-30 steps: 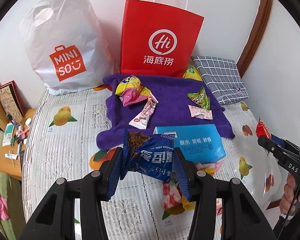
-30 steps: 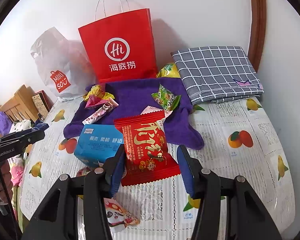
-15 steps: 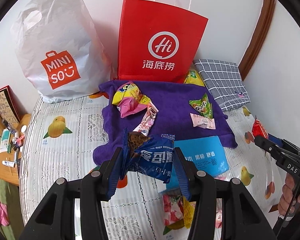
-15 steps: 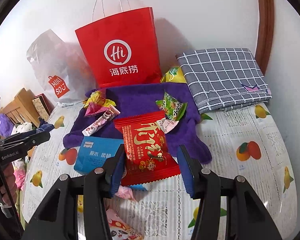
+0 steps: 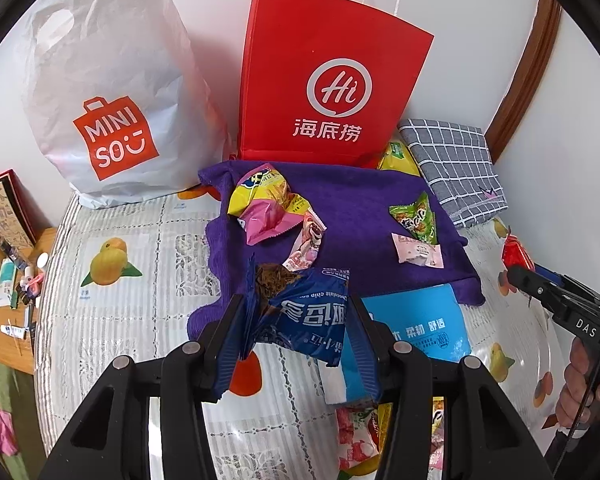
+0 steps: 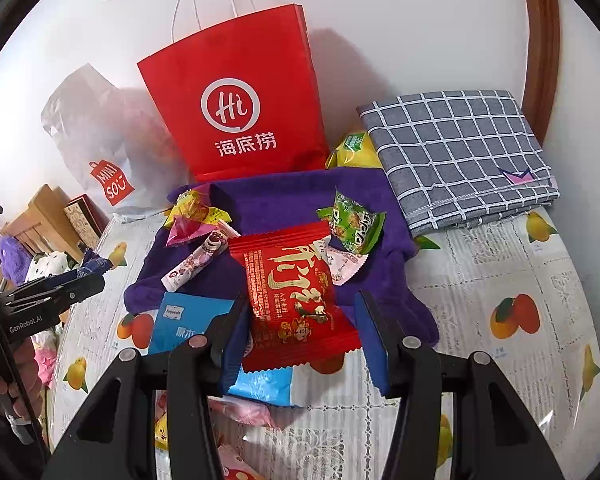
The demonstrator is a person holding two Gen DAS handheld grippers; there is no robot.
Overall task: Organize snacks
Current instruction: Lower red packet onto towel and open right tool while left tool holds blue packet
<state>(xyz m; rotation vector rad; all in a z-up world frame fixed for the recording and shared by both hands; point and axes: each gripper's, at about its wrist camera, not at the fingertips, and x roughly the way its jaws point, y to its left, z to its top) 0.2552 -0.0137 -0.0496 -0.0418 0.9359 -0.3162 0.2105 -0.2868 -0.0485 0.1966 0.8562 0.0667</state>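
My left gripper (image 5: 296, 308) is shut on a crumpled blue cookie packet (image 5: 312, 320), which it holds above the near edge of a purple towel (image 5: 360, 200). In the right wrist view my right gripper (image 6: 302, 312) is shut on a red snack packet (image 6: 288, 292) with gold characters, held over the towel's (image 6: 284, 200) front edge. Each gripper also shows at the side of the other view, the right gripper (image 5: 540, 284) and the left gripper (image 6: 60, 288). On the towel lie a yellow and pink packet (image 5: 268, 200), a pink bar (image 5: 306, 248), a green packet (image 5: 416, 220) and a small pink packet (image 5: 418, 252).
A red paper bag (image 5: 332, 80) and a white plastic bag (image 5: 112, 100) stand against the wall behind the towel. A folded grey checked cloth (image 5: 456, 164) lies at the right, a yellow packet (image 5: 396, 156) beside it. A blue tissue pack (image 5: 420, 320) and more snacks lie near me.
Both grippers have moved forward toward the towel and the bags, each still holding its packet. The blue tissue pack has slid toward the bottom of both views.
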